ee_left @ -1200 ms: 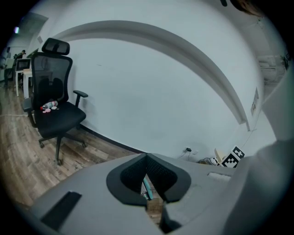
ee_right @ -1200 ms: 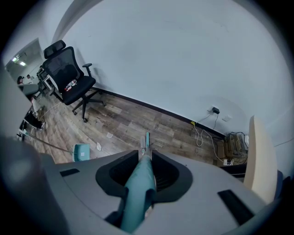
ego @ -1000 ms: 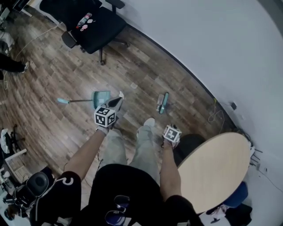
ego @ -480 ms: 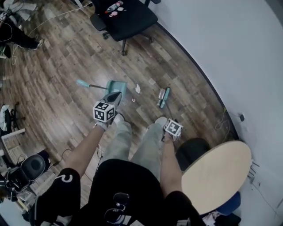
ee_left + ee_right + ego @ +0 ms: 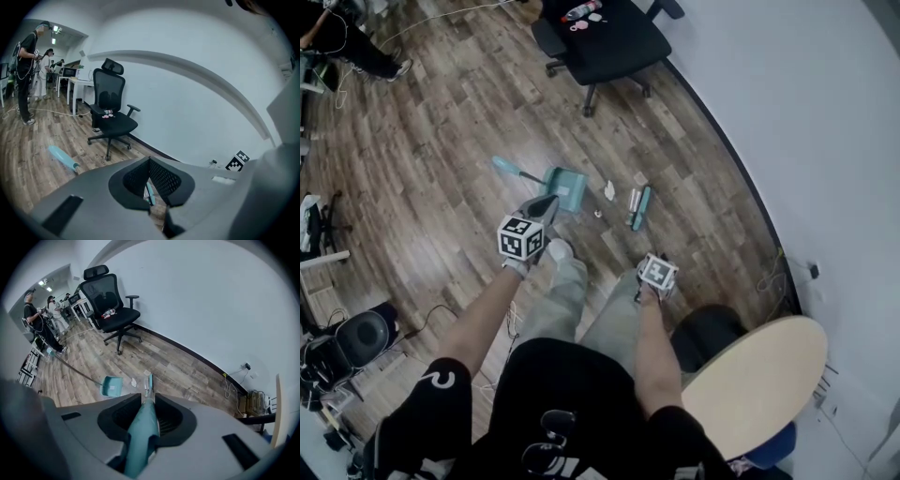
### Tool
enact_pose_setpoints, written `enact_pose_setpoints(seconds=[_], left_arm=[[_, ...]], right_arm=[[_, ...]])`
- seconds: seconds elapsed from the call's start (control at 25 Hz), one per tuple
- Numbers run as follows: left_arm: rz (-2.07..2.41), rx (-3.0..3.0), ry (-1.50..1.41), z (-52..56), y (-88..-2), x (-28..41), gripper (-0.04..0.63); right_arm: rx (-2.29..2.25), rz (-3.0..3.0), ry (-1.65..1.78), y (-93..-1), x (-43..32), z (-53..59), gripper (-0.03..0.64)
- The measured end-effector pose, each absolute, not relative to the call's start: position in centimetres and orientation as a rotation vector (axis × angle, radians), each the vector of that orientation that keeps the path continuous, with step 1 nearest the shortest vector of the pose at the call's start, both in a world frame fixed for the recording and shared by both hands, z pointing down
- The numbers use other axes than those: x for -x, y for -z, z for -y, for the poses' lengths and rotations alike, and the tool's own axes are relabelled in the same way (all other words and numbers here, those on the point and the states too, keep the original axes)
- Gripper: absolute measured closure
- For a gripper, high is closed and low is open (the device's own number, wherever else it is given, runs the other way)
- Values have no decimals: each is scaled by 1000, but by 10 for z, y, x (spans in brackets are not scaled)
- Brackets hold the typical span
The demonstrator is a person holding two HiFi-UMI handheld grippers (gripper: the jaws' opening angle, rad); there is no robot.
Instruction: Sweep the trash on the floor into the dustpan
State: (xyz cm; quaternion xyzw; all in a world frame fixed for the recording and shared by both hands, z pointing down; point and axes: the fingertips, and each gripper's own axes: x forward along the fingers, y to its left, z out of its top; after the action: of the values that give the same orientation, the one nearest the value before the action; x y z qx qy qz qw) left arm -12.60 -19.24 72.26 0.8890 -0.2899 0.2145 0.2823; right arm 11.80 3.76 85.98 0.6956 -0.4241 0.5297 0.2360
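Observation:
A teal dustpan point(image 5: 567, 185) lies on the wood floor, its long handle point(image 5: 508, 169) pointing up-left. White trash scraps point(image 5: 609, 190) lie between it and the teal broom head point(image 5: 639, 206). My left gripper point(image 5: 548, 204) hovers just short of the dustpan, jaws together and empty; in the left gripper view point(image 5: 150, 161) the broom shows through the slit. My right gripper point(image 5: 654, 274) is shut on the broom handle point(image 5: 140, 432), which runs down to the broom head point(image 5: 149, 382) beside the dustpan point(image 5: 112, 385) and the trash point(image 5: 133, 382).
A black office chair point(image 5: 609, 37) stands beyond the dustpan. The white wall point(image 5: 787, 112) runs along the right with a cable point(image 5: 769, 272) at its foot. A round wooden table point(image 5: 750, 375) is at my right. People stand far left point(image 5: 26, 70).
I have stepped forward, so chair, dustpan and broom head sit higher in the head view. The trash scraps have come into sight. Both grippers keep their closure.

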Motion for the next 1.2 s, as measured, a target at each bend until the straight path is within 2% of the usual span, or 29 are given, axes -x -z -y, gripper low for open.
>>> enact_pose_setpoints(seconds=[0.2,0.84,1.2], left_arm=[[808,-2360,-552,198,-724,159,598],[1007,-2290,-479,222,-721,283,598],[1064,-2270,-461,228,-714,314,598]], right_arm=[[-1842,1197,-1536,-863,-58,-20,531],[-1814,1230,-1479,-869,59,56,531],[-1858,1320,-1507,-845,70,87,531]])
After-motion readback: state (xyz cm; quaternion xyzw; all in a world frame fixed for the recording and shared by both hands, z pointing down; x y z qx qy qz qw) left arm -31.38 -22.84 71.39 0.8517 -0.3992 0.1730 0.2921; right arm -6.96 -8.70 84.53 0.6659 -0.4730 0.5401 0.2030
